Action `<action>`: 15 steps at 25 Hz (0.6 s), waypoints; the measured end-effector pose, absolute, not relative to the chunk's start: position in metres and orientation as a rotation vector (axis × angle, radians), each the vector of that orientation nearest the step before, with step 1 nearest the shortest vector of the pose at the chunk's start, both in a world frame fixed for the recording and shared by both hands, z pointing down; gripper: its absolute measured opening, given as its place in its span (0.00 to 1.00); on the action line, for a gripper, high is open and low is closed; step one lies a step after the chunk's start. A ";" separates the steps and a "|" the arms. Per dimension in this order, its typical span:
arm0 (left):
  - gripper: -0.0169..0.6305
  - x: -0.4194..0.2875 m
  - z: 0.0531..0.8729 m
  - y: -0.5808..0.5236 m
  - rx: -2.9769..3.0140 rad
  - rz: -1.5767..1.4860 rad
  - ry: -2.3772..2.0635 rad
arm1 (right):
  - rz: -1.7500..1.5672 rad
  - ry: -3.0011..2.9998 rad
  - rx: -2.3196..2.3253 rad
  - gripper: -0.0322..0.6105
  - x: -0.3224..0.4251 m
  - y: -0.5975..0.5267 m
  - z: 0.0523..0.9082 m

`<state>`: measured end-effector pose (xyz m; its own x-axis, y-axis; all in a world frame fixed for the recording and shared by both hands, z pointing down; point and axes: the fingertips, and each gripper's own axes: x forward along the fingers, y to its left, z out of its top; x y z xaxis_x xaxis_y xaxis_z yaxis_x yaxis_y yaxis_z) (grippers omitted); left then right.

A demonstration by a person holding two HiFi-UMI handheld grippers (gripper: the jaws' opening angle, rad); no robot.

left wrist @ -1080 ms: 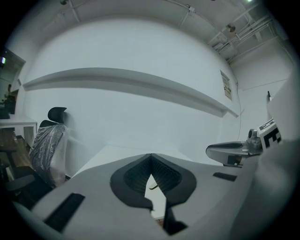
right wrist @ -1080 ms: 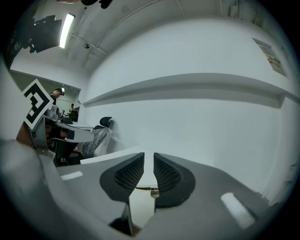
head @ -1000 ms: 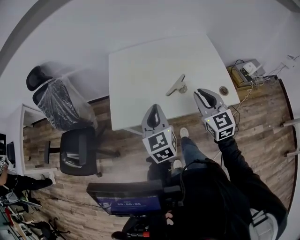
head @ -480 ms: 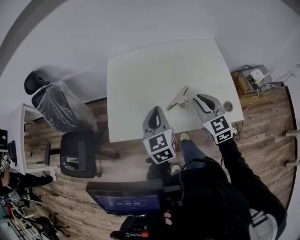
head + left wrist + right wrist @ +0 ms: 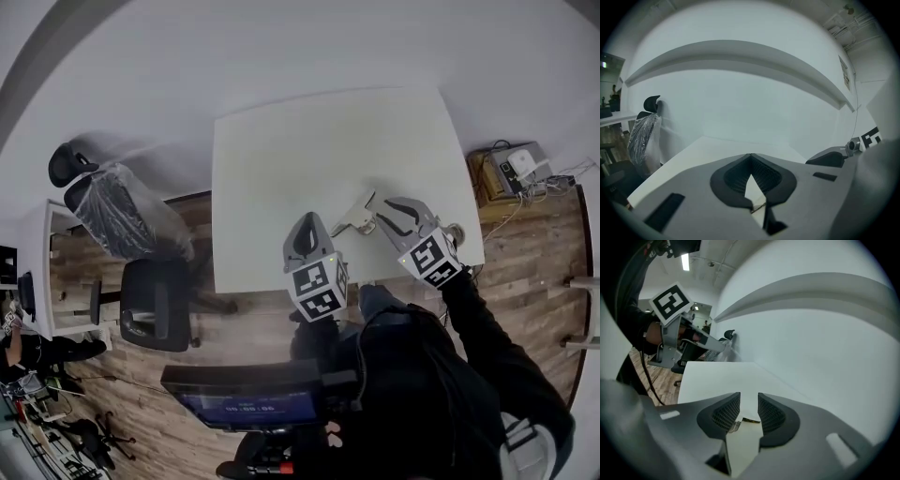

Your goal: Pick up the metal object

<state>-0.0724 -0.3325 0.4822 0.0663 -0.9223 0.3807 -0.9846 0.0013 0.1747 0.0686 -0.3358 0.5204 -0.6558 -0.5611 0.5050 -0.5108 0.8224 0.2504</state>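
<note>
While the metal object [image 5: 360,214] lies flat on the white desk [image 5: 281,150] near its front edge, the right hand-held gripper [image 5: 390,214] points at it from just beside, its tips close to the object's knobbed end. Its jaws have just been opening and stand spread. In the right gripper view a sliver of the metal object [image 5: 749,420] shows in the gap between them, but the pads do not press on it. The left hand-held gripper [image 5: 307,225] hangs over the desk's front edge, apart from the object, its jaw tips pressed together on nothing.

The piece looks like a slim, stiff, angled bracket with a small round knob. It is probably light, hard and smooth, so a sideways nudge may send it skating across the bare desk. It sits low, so the jaws would have to come right down to the surface. The best hold seems to be across the narrow arm near the knob, where there is some thickness to bite on
</note>
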 end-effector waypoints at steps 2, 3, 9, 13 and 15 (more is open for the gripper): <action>0.03 -0.071 0.483 -0.340 1.955 0.218 -1.904 | -0.148 -2.404 0.691 0.19 0.066 -0.335 0.528; 0.03 -0.071 0.484 -0.343 1.950 0.217 -1.907 | -0.168 -2.390 0.644 0.19 0.066 -0.334 0.533; 0.03 -0.072 0.495 -0.353 1.924 0.227 -1.900 | -0.302 -2.302 0.409 0.23 0.059 -0.329 0.558; 0.03 -0.072 0.500 -0.356 1.918 0.245 -1.884 | -0.344 -2.251 0.304 0.24 0.057 -0.324 0.573; 0.03 -0.075 0.498 -0.358 1.924 0.248 -1.876 | -0.366 -2.221 0.263 0.25 0.052 -0.323 0.579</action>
